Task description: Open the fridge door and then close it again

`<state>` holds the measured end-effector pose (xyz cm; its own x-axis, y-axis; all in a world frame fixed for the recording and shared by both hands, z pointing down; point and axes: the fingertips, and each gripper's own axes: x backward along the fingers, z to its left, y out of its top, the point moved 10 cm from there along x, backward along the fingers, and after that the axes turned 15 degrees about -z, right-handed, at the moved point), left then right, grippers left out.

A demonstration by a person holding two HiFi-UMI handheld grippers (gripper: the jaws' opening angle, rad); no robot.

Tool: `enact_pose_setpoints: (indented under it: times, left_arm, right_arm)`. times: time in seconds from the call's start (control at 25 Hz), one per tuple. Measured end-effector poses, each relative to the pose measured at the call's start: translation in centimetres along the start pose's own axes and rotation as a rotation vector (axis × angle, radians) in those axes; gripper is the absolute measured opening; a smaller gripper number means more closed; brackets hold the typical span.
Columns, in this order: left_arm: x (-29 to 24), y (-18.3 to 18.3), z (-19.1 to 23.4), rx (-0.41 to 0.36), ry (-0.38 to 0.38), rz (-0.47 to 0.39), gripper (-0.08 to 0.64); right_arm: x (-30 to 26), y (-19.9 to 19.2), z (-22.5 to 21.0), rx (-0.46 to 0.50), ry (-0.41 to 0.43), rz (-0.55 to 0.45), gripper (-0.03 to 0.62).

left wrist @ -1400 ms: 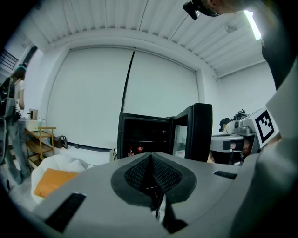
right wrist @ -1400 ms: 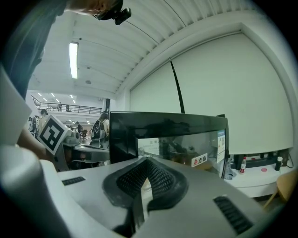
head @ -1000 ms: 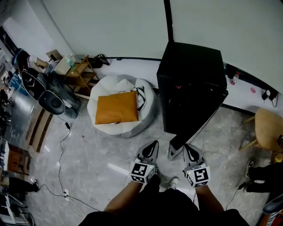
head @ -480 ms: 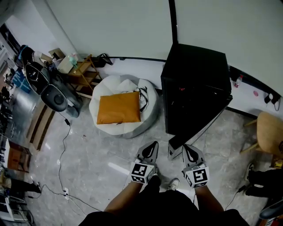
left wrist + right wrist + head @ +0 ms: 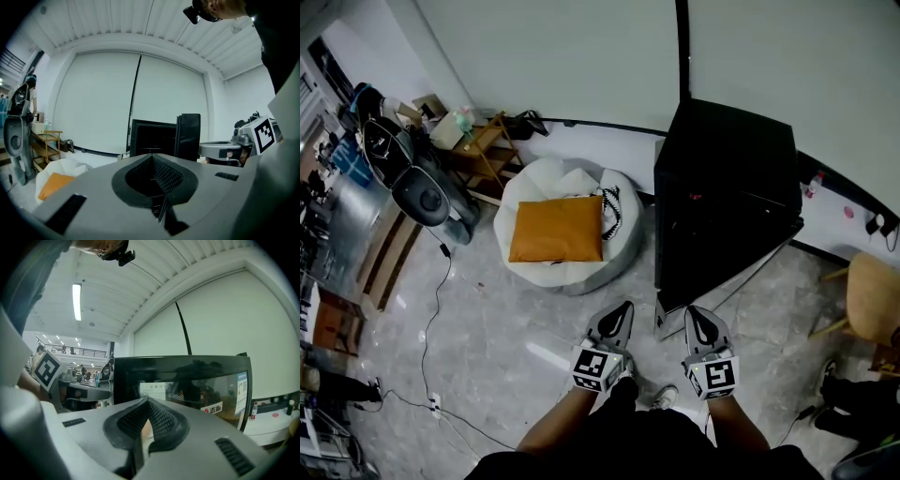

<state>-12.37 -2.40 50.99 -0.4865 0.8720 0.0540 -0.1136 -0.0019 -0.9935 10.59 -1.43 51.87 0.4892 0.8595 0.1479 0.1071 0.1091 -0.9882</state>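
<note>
Fridge (image 5: pixel 727 178) stands black on the floor against the wall, just ahead of both grippers. Its door (image 5: pixel 187 385) is swung out and the dark inside shows. We hold the left gripper (image 5: pixel 623 307) and right gripper (image 5: pixel 695 314) short of it, both pairs of jaws closed on nothing. We judge the door stiff and fairly heavy on its hinge, with a slick, breakable glass front. We would push on the frame along its free edge, not the pane.
</note>
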Motion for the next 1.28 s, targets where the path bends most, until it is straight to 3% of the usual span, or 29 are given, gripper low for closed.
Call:
enact_pose_setpoints:
  times: [0.68, 1.04, 1.28]
  left_arm:
    - [-1.0, 0.2, 3.8, 0.007, 0.025, -0.01, 0.02]
    - [-2.8, 1.1, 5.7, -0.025, -0.01, -0.02, 0.021]
    - [-4.2, 1.4, 7.3, 0.009, -0.025, -0.029, 0.021]
  right_arm:
    - [-4.8, -0.8, -0.6, 0.035, -0.03, 0.02, 0.018]
    - [-7.5, -1.0, -0.7, 0.058, -0.057, 0.019, 0.018]
    - [-9.4, -1.3, -1.0, 0.065, -0.077, 0.014, 0.018]
